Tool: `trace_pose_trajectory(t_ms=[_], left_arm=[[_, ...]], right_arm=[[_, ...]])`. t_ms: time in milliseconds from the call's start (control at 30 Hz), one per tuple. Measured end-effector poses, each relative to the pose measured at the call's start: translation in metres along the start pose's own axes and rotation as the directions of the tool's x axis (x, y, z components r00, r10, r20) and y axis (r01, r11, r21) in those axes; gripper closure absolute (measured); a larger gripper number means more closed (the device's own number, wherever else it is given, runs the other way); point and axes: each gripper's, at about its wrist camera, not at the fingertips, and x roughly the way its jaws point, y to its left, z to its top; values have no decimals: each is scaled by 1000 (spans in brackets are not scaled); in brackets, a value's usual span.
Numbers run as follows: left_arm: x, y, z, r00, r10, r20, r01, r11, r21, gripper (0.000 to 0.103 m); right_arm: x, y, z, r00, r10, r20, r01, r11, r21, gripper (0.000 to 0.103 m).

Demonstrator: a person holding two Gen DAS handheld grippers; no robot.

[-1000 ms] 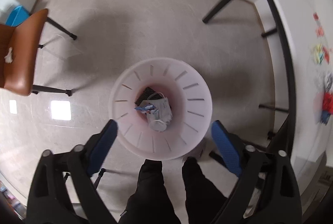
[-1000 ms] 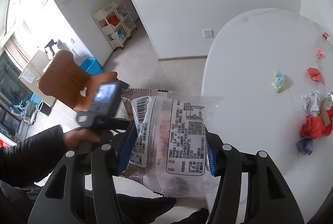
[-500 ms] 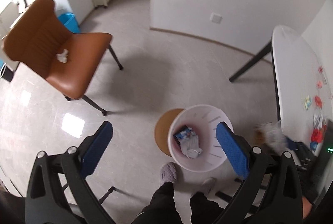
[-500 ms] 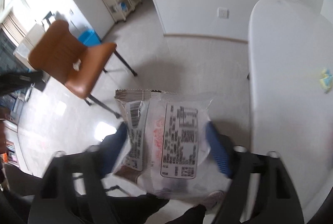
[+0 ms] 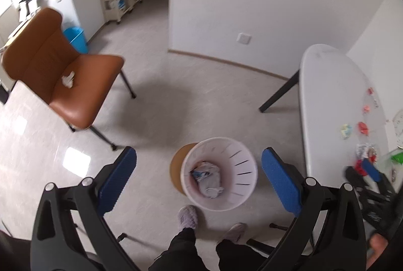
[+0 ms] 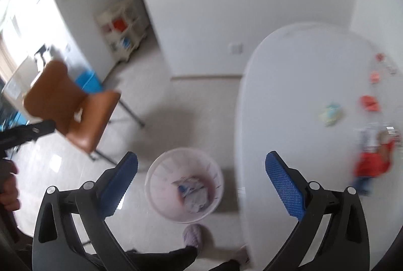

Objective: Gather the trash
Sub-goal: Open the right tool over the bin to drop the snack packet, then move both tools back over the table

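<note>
Left wrist: left gripper [image 5: 199, 175] jaws spread, empty, above white bin [image 5: 248, 179] holding trash [image 5: 207, 176] on floor beside table [image 5: 327, 94]; right wrist: right gripper [image 6: 201, 180] jaws spread, empty, bin [image 6: 161, 185] below, blurred.

Bright, even daylight seemingly from the left, a glare patch on the floor [image 5: 75, 162], soft shadow beside the chair [image 5: 60, 79], fisheye bending at the rims, and the right wrist view smeared, worktop [image 6: 302, 120] litter blurred.
</note>
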Motion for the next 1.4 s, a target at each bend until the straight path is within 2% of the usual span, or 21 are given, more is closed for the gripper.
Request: trace_pose_trajectory(t_ms=[167,333,533,967,1267,1400], left_arm=[[-19,-49,3,999,-27,45,24,998,53,8],[-24,-90,-2,997,-61,42,57,994,89,8],[-22,-124,-13,996,-81,21,78,989,129,8],[-23,-157,-18,998,-60,22,55,982,183,8],[-14,-216,-30,991,-129,-30,132,944,304,8],[-8,-237,-37,989,-137,-50,146,930,337,8]], right_arm=[[-70,-45,-5,990,-101,98,97,994,41,3],[-98,-82,-12,981,-156,114,149,987,62,3],[-105,-110,-19,977,-177,116,167,981,94,3],[-113,-141,-34,975,-186,122,169,976,135,3],[-118,-189,-65,965,-255,59,233,940,250,3],[-115,-215,-76,965,-260,32,238,922,304,3]])
